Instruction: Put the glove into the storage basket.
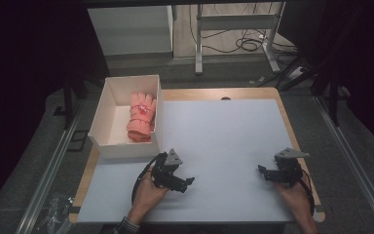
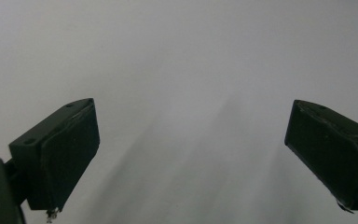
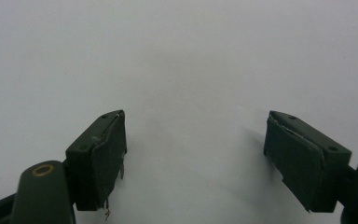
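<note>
A pair of pink gloves lies inside a white open box at the table's left rear. My left gripper is held near the front of the white table surface, just in front of the box, pointing right. In the left gripper view the left gripper is open, nothing between its jaws. My right gripper is at the front right, pointing left. Seen in its own view, the right gripper is open over bare white surface.
The white surface sits on a wooden tabletop. Behind the table stand a white cabinet and a metal desk frame with cables on the floor. A crumpled plastic bag lies on the floor at left.
</note>
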